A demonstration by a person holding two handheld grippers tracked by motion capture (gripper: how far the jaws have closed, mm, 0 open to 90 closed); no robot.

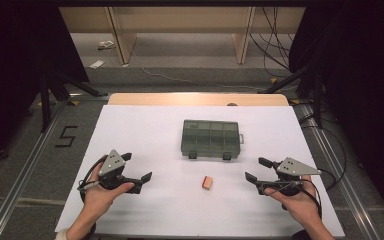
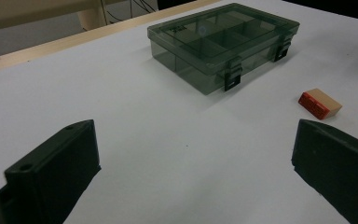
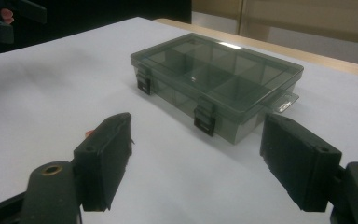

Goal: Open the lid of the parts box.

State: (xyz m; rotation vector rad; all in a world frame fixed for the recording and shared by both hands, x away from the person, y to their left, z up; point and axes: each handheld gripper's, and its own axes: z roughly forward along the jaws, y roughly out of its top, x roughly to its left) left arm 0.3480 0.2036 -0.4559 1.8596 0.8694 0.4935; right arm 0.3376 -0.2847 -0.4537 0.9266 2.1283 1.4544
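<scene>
A smoky clear compartment box (image 1: 211,138) lies shut, its two latches facing me, in the middle of the white sheet (image 1: 145,130). In front of it lies a small wooden block (image 1: 208,183) with a red face. My left gripper (image 1: 137,167) rests at the left, open, jaws aimed toward the block with nothing between them. At the right, my right gripper (image 1: 255,169) is open and empty too. The left gripper view has the box (image 2: 223,42) ahead and the block (image 2: 320,103) just above the right jaw. The right gripper view faces the box (image 3: 219,74); the block (image 3: 88,133) peeks from behind the left jaw.
The table's wooden far edge (image 1: 197,99) borders the sheet. On the grey floor at the left is a marked "5" (image 1: 66,136). Dark stand legs (image 1: 55,85) and cables (image 1: 275,45) lie beyond the table. In the right gripper view, the other gripper (image 3: 4,18) sits at the top left.
</scene>
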